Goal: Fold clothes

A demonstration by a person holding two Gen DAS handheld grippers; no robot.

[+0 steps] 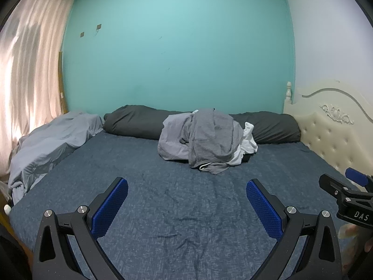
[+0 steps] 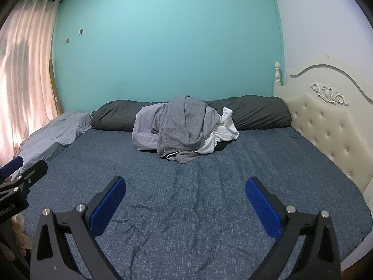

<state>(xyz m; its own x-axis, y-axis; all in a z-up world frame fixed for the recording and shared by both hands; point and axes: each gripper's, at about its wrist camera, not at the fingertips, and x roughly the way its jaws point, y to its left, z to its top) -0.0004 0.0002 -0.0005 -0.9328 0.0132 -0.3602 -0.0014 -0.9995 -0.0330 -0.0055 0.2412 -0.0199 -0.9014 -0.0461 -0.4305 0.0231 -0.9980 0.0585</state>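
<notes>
A pile of clothes lies on the dark blue bed sheet near the far side: a dark grey garment with a white drawstring on top, a light grey piece at its left, a white piece at its right. It also shows in the right wrist view. My left gripper is open and empty above the sheet, well short of the pile. My right gripper is open and empty too, level with the left one; it shows at the right edge of the left wrist view.
A long dark grey bolster lies along the turquoise wall. A light grey blanket is bunched at the left by the pink curtain. A cream padded headboard bounds the bed at the right.
</notes>
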